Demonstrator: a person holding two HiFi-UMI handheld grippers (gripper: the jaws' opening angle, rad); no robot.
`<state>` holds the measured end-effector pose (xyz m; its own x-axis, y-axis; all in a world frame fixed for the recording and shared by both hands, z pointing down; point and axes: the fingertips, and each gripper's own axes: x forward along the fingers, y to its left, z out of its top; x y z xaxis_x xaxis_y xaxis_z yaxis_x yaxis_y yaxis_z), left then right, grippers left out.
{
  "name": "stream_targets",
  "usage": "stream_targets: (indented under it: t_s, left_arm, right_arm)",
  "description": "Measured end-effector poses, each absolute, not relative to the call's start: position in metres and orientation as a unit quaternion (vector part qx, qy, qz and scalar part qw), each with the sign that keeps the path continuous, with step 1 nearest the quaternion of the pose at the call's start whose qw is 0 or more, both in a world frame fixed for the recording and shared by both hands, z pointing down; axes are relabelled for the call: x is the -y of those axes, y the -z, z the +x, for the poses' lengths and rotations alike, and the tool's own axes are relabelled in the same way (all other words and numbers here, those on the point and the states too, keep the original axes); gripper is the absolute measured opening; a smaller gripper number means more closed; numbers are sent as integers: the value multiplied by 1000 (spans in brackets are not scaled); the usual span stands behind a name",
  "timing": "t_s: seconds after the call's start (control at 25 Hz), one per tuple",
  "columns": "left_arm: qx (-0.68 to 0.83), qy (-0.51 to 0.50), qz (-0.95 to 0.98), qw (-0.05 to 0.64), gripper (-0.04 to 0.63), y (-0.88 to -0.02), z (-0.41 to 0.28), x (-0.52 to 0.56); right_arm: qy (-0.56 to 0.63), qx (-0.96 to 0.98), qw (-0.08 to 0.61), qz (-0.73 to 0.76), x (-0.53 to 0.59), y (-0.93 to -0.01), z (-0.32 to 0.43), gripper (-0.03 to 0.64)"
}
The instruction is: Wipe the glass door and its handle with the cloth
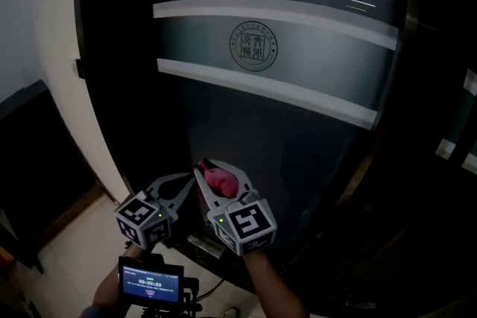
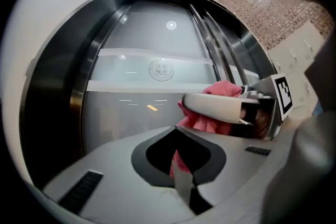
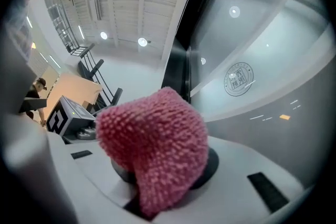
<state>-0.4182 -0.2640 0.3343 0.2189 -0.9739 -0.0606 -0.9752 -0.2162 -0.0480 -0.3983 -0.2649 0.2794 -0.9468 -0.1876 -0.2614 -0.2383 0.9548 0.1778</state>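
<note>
Dim, glass glare, fisheye-warped edges

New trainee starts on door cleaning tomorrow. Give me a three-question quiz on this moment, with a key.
1. True or false: the right claw is shut on the pink cloth.
2. What marks the glass door? A: a round emblem. B: an arrow. C: a handprint.
3. Fill in: the emblem sits between two pale ___.
Key: 1 true; 2 A; 3 bands.
</note>
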Motion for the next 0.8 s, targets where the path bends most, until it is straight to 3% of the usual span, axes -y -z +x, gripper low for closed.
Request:
stream_targets:
  t_s: [0.28,0.8]
  left_arm:
    - [-665,-29,-746,23,9,-308,-510,302]
    - [-606,-54,-790,77,11,-239,-688,344]
  right_arm:
    - [-96,-986,122,-55,300,-251,-495,77]
    - [-143,-975,133,-105,378,-136,-727,78]
